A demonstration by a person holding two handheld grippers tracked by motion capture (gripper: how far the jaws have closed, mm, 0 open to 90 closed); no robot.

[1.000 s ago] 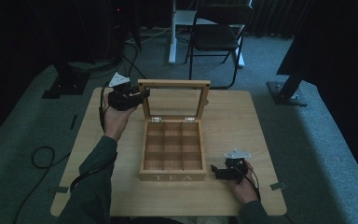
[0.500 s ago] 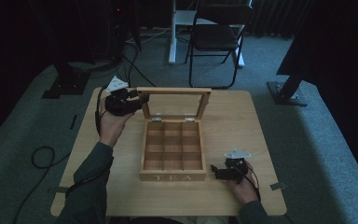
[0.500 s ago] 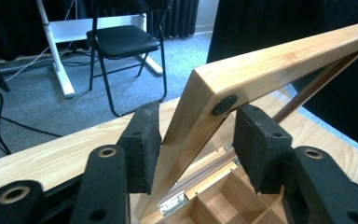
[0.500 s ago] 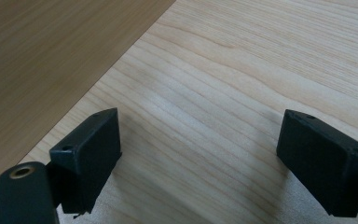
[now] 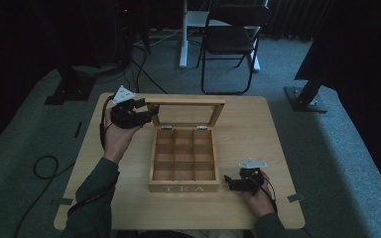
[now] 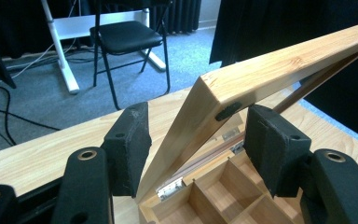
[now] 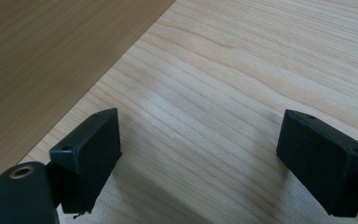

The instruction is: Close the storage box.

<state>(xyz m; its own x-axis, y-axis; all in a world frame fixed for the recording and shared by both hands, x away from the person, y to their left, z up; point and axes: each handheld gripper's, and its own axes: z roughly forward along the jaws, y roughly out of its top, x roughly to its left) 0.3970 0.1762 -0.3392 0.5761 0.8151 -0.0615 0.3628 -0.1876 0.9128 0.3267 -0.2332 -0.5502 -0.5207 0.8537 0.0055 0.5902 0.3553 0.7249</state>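
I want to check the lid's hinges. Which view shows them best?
The left gripper view: a metal hinge sits close and sharp under the raised lid. The high view shows both hinges as tiny specks. The right gripper view faces the bare table.

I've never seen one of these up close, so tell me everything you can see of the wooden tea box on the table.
The pale wooden tea box sits mid-table, "TEA" lettered on its front wall. Inside, dividers form a grid of compartments that look empty. Its glass-paned wooden lid stands open, tilted back on small metal hinges. The left gripper straddles the lid's corner, jaws open either side.
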